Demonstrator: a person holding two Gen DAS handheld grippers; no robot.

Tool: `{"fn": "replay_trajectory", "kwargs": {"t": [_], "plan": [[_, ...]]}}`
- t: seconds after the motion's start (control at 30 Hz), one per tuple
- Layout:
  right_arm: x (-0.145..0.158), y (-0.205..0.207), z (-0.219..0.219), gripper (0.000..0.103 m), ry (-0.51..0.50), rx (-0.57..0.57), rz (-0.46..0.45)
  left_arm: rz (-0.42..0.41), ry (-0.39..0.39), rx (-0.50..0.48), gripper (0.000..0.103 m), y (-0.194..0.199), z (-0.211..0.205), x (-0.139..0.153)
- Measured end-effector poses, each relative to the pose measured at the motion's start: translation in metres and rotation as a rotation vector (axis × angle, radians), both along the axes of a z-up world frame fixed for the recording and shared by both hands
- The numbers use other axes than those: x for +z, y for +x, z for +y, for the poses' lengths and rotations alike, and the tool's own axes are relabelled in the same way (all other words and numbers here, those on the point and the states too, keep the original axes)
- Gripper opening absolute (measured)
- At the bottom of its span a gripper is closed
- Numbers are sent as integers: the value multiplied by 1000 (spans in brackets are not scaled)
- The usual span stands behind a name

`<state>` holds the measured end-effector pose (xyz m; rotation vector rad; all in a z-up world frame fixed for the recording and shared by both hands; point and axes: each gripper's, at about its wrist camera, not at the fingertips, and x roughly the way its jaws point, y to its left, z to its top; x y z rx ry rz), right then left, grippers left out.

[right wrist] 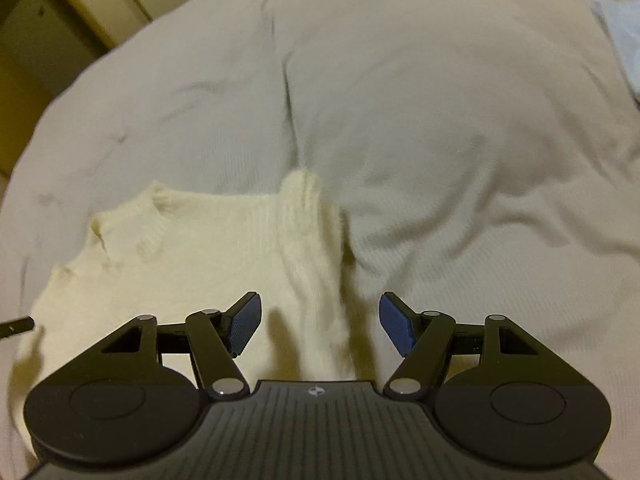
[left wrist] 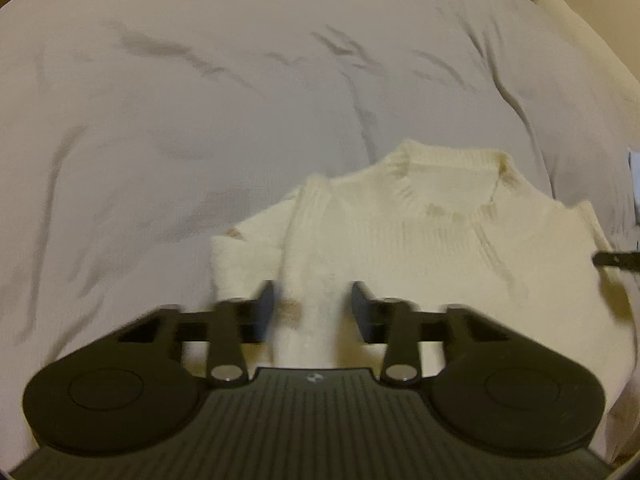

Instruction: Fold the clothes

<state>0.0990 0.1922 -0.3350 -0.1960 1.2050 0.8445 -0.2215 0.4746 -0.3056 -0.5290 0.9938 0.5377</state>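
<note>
A cream knit sweater (left wrist: 432, 232) lies flat on a pale grey bedspread (left wrist: 200, 120), collar away from me. My left gripper (left wrist: 313, 308) is open just above the sweater's left side, where a folded-in sleeve (left wrist: 312, 320) runs between the fingers. My right gripper (right wrist: 320, 320) is open over the sweater's (right wrist: 192, 248) right side, with the other folded sleeve (right wrist: 316, 264) lying between its blue pads (right wrist: 244, 326). Neither grips the cloth. The right gripper's fingertip shows at the right edge of the left wrist view (left wrist: 618, 260).
The wrinkled bedspread (right wrist: 460, 120) stretches all around the sweater. A light blue cloth (right wrist: 620, 40) lies at the far right of the bed. Wooden furniture (right wrist: 60, 20) stands beyond the bed's far left edge.
</note>
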Motion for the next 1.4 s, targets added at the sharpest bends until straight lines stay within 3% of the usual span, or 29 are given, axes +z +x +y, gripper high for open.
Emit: {"fn": "replay_trajectory", "kwargs": {"t": [0.03, 0.07, 0.1, 0.2, 0.3, 0.43, 0.57, 0.67, 0.73, 0.77, 0.8, 0.83, 0.9, 1.0, 1.13, 1.23, 1.3, 1.37, 1.4], "plan": [[-3, 0, 6, 53, -1, 25, -6, -1, 19, -12, 11, 1, -2, 1], [-4, -1, 11, 24, -8, 49, -23, -18, 47, -21, 10, -1, -6, 5], [-1, -6, 15, 14, -22, 71, -58, -43, 74, -28, 10, -4, -11, 12], [21, -27, 19, 10, -3, 131, -190, -142, 125, -4, 10, -23, -19, 34], [48, -45, 16, 10, 50, 160, -296, -209, 143, 75, 10, -39, -13, 45], [66, -42, 20, 10, 131, 134, -350, -200, 151, 138, 10, -36, 7, 33], [50, -17, 36, 9, 142, 75, -321, -151, 172, 112, 11, -14, 21, 5], [25, -4, 54, 10, 83, 68, -296, -43, 160, 88, 17, 1, 27, -23], [2, 4, 63, 11, 9, 58, -237, -30, 142, 109, 23, -3, 29, -25], [-6, 6, 64, 15, -25, 46, -215, -40, 134, 133, 31, -10, 29, -19], [-11, 8, 63, 28, -45, 32, -197, -43, 131, 159, 33, -18, 28, -13], [-9, 8, 57, 33, -36, 12, -189, -39, 136, 189, 27, -27, 26, -4], [3, 1, 39, 48, -11, -24, -191, -64, 131, 224, 26, -46, 15, 16], [27, -27, 12, 49, -4, -25, -242, -91, 154, 160, 21, -56, -24, 38], [39, -78, -8, 48, -3, 66, -287, -10, 168, 0, 19, -53, -80, 15], [24, -107, -21, 46, -50, 132, -270, 66, 154, 41, 18, -71, -92, -19], [21, -106, -31, 47, -56, 87, -251, 48, 135, 94, 15, -79, -91, -15], [18, -106, -41, 46, -63, 42, -232, 46, 150, 143, 7, -83, -92, -4], [16, -105, -46, 43, -67, 19, -222, 45, 168, 167, 7, -85, -95, 2]]}}
